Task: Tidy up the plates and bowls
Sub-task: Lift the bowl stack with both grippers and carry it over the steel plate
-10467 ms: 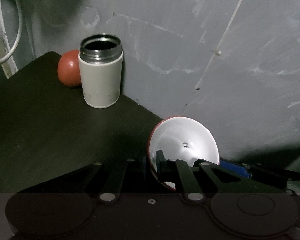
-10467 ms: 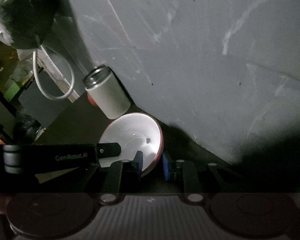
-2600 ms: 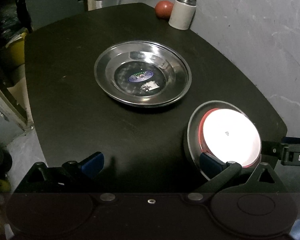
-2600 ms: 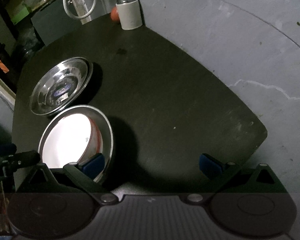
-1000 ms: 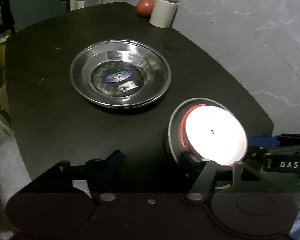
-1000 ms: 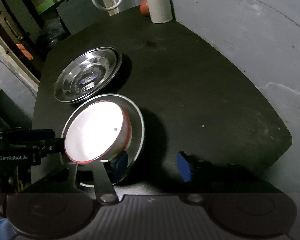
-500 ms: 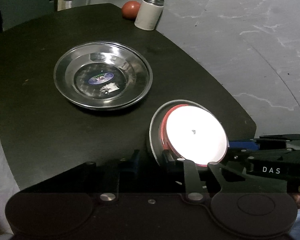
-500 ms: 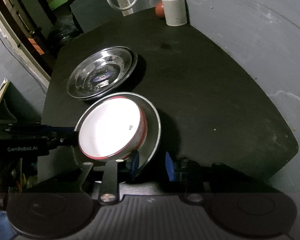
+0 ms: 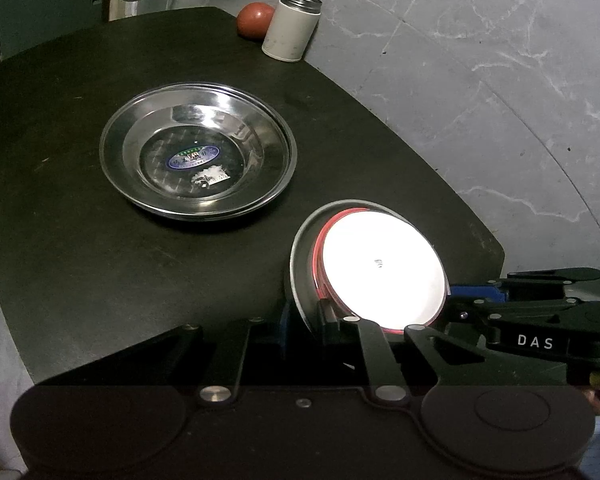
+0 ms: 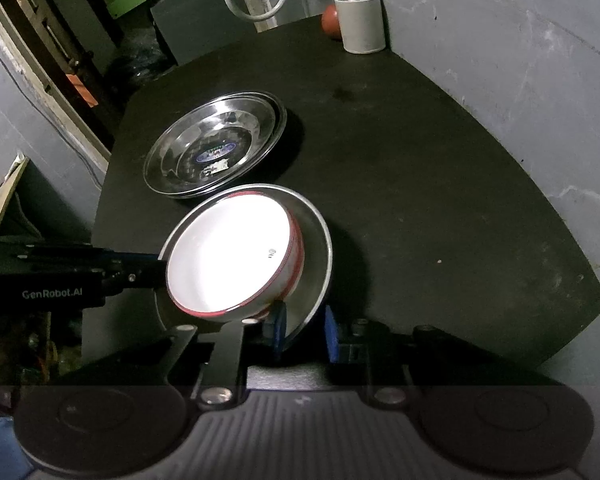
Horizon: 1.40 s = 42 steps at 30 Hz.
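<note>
Left tongs (image 9: 304, 314): nearly closed, clamped on the near-left rim of the steel plate, one finger under and one over the rim.
Right tongs (image 10: 302, 330): narrowly parted; the plate's near-right rim sits between the blue pads. The left pad (image 10: 278, 326) looks to touch the rim, the right pad stands just clear, so a firm grip cannot be told.
Desk (image 9: 80, 272): dark, rounded, against a grey wall on the right and far side.
Far plates (image 9: 198, 162): steel, stacked, flat on the desk, left and far of the held plate, a blue oval sticker in the middle.
Held plate (image 10: 314, 248): steel, tilted, at the near-right edge of the desk, between both tongs.
Bowl (image 9: 382, 274): white inside, red rim, sitting in the held plate.
Flask (image 9: 290, 26): white, steel mouth, upright at the far corner.
Ball (image 9: 254, 20): red, just left of the flask, touching or nearly so.
</note>
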Motion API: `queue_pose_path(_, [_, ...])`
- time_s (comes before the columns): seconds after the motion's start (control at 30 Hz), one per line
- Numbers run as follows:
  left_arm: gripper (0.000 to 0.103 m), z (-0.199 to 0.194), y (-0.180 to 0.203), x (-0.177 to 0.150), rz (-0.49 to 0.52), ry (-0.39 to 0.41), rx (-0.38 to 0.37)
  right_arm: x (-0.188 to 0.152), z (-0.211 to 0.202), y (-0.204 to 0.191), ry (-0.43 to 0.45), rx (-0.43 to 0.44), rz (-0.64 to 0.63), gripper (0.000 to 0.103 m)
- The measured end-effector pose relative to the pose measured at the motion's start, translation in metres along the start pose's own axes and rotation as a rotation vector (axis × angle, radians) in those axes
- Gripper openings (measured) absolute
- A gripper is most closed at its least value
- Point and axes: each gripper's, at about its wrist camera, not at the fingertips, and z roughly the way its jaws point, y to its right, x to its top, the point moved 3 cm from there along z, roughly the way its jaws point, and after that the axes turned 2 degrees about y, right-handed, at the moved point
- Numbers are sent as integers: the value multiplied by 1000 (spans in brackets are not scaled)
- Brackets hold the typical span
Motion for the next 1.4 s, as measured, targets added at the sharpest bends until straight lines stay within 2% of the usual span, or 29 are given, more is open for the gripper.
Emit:
queue_pose_path(0.77, [17, 3, -1, 0, -2, -16, -11, -1, 8, -1, -19, 3, 5, 28])
queue_pose_path(1.13, [17, 3, 3, 1, 14, -15, 7, -1, 8, -1, -13, -4, -2, 26])
queue_pose_path(1.4, [17, 0, 6, 7, 21, 11, -5, 1, 2, 2, 9, -7, 12, 26])
